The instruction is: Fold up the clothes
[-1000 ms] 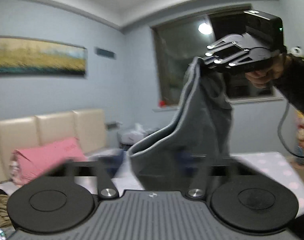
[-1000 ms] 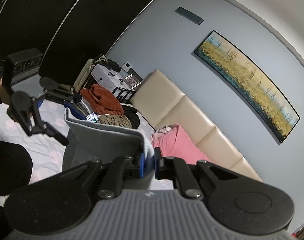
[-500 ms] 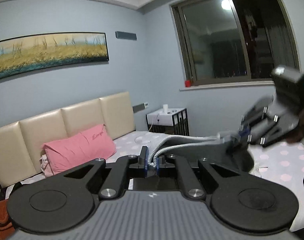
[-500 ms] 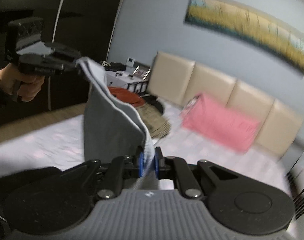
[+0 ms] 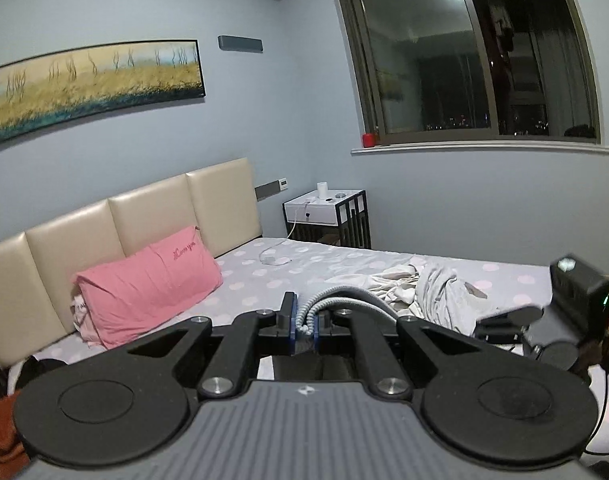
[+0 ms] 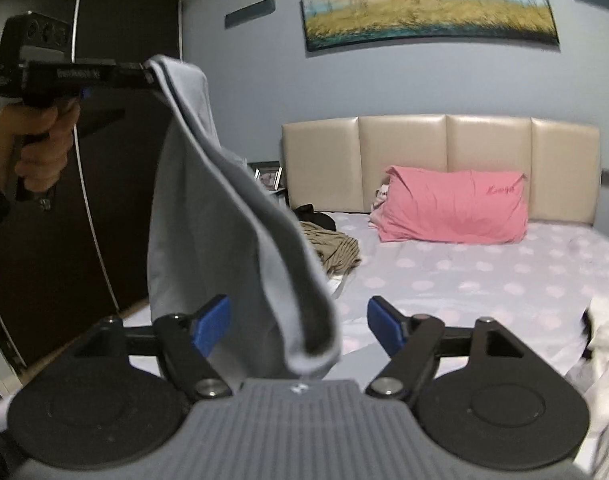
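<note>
mid-fold: left gripper [image 5: 303, 322] pinches the grey garment [image 6: 224, 216] by its ribbed edge; right gripper [image 6: 298, 320] is opening, cloth loose between its pads. next, probably regrip another corner.

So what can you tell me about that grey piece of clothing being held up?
The grey garment looks like soft knit cloth with a ribbed, lighter-trimmed edge. The left gripper is shut on that edge and holds it up, so it hangs in a long limp drape above the bed. Its lower end dangles between the right gripper's opening jaws, whose pads are not pressing on it.
</note>
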`<state>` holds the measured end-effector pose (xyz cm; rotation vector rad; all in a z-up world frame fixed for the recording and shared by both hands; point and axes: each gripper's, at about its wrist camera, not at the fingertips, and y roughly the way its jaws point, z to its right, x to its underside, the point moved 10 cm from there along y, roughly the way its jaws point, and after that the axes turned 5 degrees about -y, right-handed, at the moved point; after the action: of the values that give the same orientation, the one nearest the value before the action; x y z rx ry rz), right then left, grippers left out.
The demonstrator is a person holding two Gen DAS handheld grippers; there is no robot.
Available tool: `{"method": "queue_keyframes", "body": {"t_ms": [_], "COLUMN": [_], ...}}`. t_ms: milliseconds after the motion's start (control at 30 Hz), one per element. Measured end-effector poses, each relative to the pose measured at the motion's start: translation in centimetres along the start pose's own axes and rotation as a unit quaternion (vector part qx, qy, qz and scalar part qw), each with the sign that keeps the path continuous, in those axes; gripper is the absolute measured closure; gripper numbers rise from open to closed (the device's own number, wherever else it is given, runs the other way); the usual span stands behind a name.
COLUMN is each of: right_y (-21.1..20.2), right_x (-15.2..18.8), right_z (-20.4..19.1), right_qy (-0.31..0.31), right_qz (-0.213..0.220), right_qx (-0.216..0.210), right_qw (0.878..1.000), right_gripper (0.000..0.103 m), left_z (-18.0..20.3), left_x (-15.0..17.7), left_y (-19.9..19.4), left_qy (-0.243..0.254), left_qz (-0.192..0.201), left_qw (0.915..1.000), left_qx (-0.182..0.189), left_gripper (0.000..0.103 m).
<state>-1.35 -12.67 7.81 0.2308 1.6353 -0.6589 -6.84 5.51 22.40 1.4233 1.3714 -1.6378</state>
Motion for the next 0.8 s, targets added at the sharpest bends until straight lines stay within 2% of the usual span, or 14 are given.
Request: {"method": "queue_keyframes", "body": {"t_ms": [67,133,167,200,267,400,467,567,633,800], "right_y": [0.6,1.2,1.4,1.5,1.0,-0.4,-1.1,-3.0,-4.8,-11.3], "right_x": [1.1,1.7,2.0,2.0,1.3,-0.4,-1.8,-6.0,-10.4,-25.7], "right_z": [0.3,0.6,0.7,0.8,1.1,1.9,2.2,2.8,2.9,1.2], "right_qy": [0.001,-0.024,-0.035,-0.038,-0.008,0.015,0.011,-0.023,-0.054,-0.153], "right_qz": [0.013,0.033,0.043,0.053,0.08,0.12,0.127,0.142,0.165,0.22], "right_qx": [0.012,0.042,0.054,0.055,0.042,0.039,0.038,0.062,0.077,0.113], "right_qw": [1.0,0.998,0.997,0.996,0.996,0.992,0.991,0.988,0.982,0.957], "right_gripper": [0.025,0.029,0.043,0.066,0.082,0.094,0.095,0.096,0.096,0.096], "left_z": [-0.1,-0.4,-0.7,-1.1,-2.0,-4.0,-4.9,-5.9,-6.1,-6.1], "left_x": [-0.2,-0.2,-0.1,0.1,0.5,1.0,0.7,-1.8,-5.0,-15.9], "left_y": [-0.3,-0.5,-0.6,-0.8,-1.0,-1.8,-2.1,-3.8,-6.0,-12.3], "left_qy": [0.001,0.0,-0.002,-0.005,-0.012,-0.044,-0.054,-0.045,-0.036,-0.019], "left_qz": [0.0,0.0,0.0,-0.001,-0.001,0.001,0.005,0.038,0.071,0.144], "left_qw": [1.0,1.0,0.9999,0.9998,0.9994,0.9984,0.9977,0.9962,0.9941,0.9866], "left_qx": [-0.003,-0.009,-0.014,-0.019,-0.031,-0.036,-0.042,-0.064,-0.073,-0.075], "left_gripper": [0.097,0.097,0.097,0.097,0.097,0.097,0.097,0.097,0.097,0.097]}}
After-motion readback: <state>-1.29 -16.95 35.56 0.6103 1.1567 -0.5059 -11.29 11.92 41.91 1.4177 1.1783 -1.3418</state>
